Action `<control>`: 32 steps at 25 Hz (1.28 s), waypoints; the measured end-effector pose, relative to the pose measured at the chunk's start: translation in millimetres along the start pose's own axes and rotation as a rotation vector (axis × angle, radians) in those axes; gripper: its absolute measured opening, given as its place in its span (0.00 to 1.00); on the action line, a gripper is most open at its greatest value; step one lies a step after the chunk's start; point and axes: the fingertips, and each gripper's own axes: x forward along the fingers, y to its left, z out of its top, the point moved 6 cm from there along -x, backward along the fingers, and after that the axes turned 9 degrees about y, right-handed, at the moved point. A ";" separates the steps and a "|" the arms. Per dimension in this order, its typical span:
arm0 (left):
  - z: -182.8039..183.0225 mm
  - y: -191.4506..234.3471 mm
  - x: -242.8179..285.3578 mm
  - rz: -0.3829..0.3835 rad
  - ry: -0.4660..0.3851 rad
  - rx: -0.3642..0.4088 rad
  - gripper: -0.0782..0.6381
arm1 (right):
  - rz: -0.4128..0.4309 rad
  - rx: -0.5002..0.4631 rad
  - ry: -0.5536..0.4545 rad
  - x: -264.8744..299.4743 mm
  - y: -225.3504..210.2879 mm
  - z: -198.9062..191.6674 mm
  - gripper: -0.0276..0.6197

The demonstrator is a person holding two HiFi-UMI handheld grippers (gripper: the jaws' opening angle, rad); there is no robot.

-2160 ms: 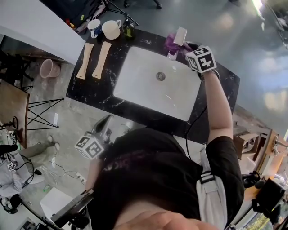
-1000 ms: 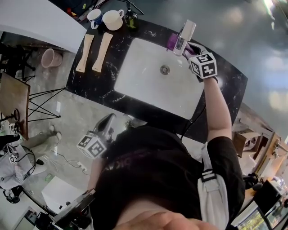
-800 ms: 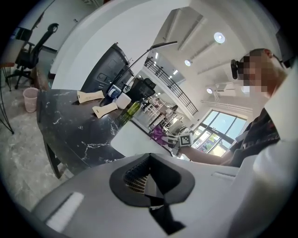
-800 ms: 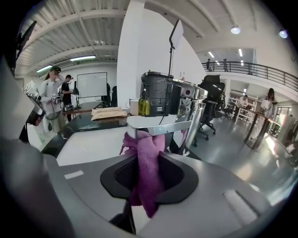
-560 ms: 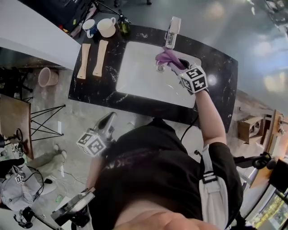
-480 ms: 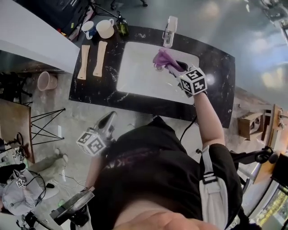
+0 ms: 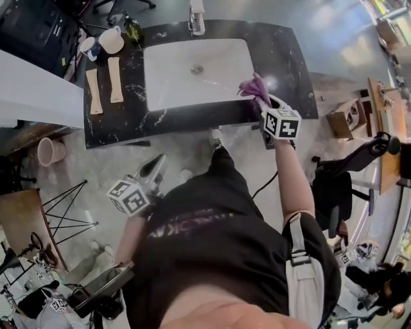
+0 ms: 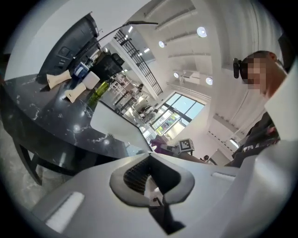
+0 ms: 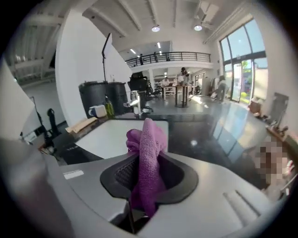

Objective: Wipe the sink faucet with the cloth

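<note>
Right gripper view: purple cloth [image 9: 148, 153] clamped between fingers [image 9: 123, 173], bunched above.

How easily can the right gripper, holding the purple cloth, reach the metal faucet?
Probably yes: the right gripper with the purple cloth is beside the white sink, and nothing stands between it and the metal faucet.

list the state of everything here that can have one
cloth, bunched, pinched in the right gripper
right gripper, shut on the cloth
left gripper, jaws slightly apart, empty
faucet, no water seen running
sink, nothing in the basin
mugs, upright
</note>
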 end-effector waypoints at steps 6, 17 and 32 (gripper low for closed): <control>-8.8 -15.7 -7.1 -0.042 0.024 0.030 0.11 | -0.299 -0.006 0.112 -13.8 -66.9 -32.8 0.20; -14.4 -40.5 9.7 -0.008 -0.015 0.024 0.11 | -0.376 -0.004 0.164 24.6 -73.7 -42.3 0.21; -9.3 -77.8 68.9 -0.029 0.002 0.072 0.11 | 0.191 0.006 -0.321 -96.2 -18.6 -0.6 0.06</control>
